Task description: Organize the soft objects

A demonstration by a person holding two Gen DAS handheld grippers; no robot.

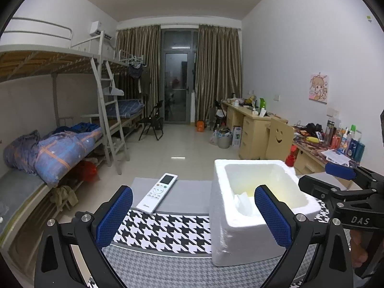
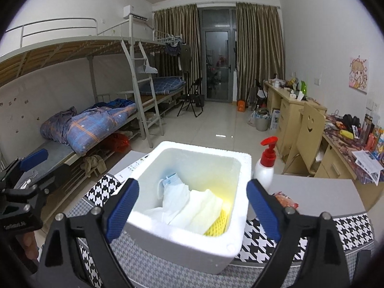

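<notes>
A white foam box (image 2: 153,235) stands on the houndstooth-cloth table (image 2: 355,230); it also shows in the left wrist view (image 1: 230,240). Inside lie a face mask (image 2: 171,187), pale folded cloth (image 2: 201,208) and a yellow foam net (image 2: 216,225). My right gripper (image 2: 192,206) is open and empty, hovering over the box's near side. My left gripper (image 1: 193,213) is open and empty, left of the box above the cloth. Each gripper shows at the edge of the other's view.
A white remote (image 1: 157,192) lies left of the box. A white pump bottle with a red top (image 2: 265,163) stands right of it, next to an orange packet (image 2: 284,200). Bunk beds (image 1: 48,144) line the left wall, cluttered desks (image 1: 331,148) the right.
</notes>
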